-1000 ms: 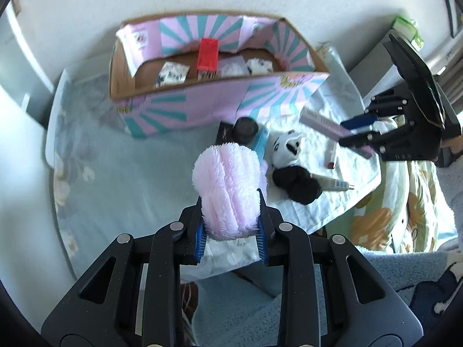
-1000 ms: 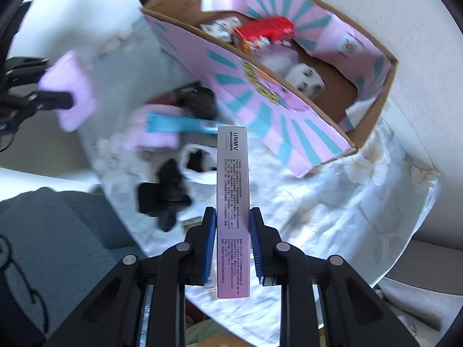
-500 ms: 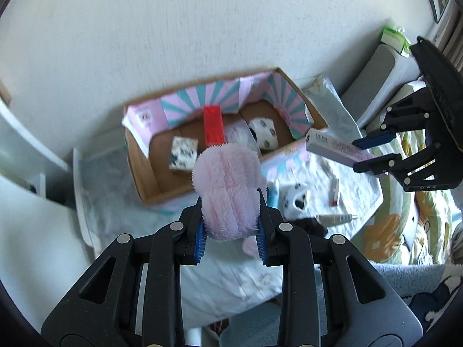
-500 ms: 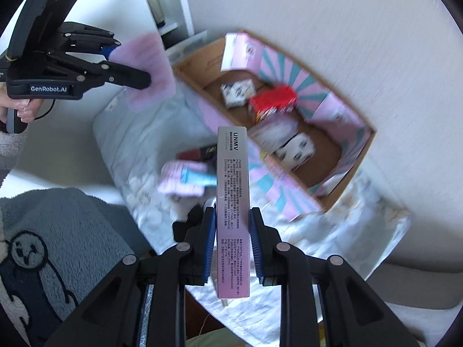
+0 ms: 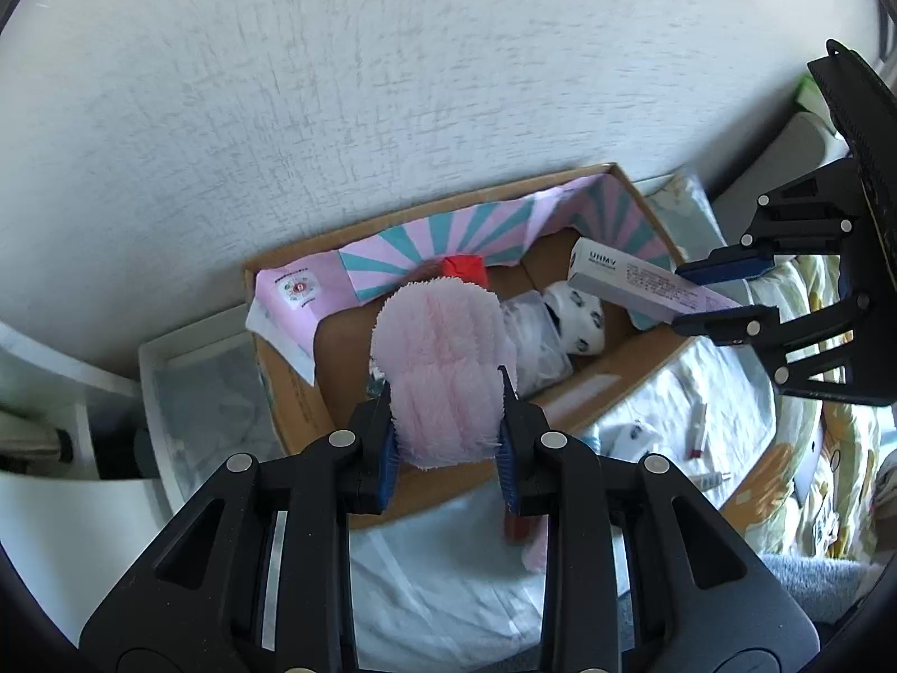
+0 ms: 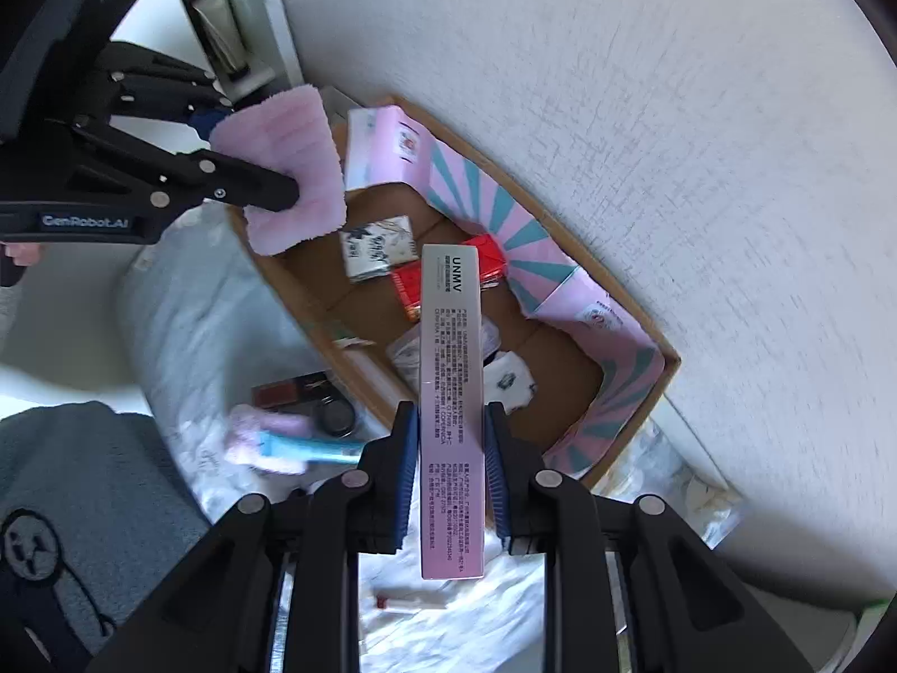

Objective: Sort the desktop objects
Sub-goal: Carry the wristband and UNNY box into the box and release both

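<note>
We record 2 items held above the cardboard box (image 5: pixel 297 392). Left gripper (image 5: pixel 447 437): clamped on the fluffy pink pad (image 5: pixel 443 370), over the box's left end. Right gripper (image 6: pixel 452 468): clamped on the long pink carton (image 6: pixel 452 392), over the box's right end.

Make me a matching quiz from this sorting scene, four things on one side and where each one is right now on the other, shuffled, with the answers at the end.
Things
1. fluffy pink cloth
2. long UNMV box
3. red packet
4. blue tube

Places
A. lying on the floor of the cardboard box
B. clamped in the right hand-held gripper
C. lying on the tablecloth, outside the cardboard box
D. clamped in the left hand-held gripper

Pairs: 1-D, 2-B, 3-A, 4-C
</note>
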Action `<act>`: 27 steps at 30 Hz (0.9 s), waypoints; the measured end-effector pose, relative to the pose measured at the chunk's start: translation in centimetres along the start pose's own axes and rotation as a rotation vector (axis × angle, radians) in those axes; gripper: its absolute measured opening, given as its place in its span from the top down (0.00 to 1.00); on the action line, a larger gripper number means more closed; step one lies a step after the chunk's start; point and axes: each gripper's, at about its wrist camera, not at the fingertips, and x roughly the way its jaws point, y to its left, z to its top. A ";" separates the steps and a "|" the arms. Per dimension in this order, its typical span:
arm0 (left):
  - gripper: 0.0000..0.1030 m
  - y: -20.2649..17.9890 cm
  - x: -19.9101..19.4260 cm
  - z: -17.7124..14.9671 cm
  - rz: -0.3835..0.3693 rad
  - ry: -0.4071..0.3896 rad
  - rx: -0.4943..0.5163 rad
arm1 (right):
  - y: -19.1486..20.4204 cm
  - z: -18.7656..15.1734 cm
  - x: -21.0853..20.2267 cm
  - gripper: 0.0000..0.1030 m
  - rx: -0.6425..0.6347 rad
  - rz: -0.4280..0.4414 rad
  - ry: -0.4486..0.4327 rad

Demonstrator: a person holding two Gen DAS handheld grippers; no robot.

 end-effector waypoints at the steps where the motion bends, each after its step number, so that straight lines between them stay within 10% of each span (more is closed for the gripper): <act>1: 0.76 0.2 0.5 0.2 -0.001 0.008 -0.006 | -0.3 0.4 0.6 0.79 0.002 0.001 0.013; 15: 0.75 1.6 5.5 1.1 0.040 0.071 -0.035 | -3.3 2.5 7.2 0.79 0.073 0.074 0.076; 17: 0.51 1.3 5.4 1.1 0.043 0.062 -0.028 | -3.2 2.4 7.6 0.79 0.078 0.075 0.079; 19: 0.03 1.3 5.2 1.0 0.042 0.061 -0.057 | -3.0 2.3 8.0 0.58 0.088 0.070 0.085; 22: 0.00 1.2 4.8 0.7 -0.019 0.073 -0.079 | -3.3 1.9 8.2 0.04 0.145 0.092 0.101; 27: 0.00 0.5 3.5 0.3 0.017 0.015 -0.079 | -4.0 0.6 7.5 0.00 0.237 0.259 0.069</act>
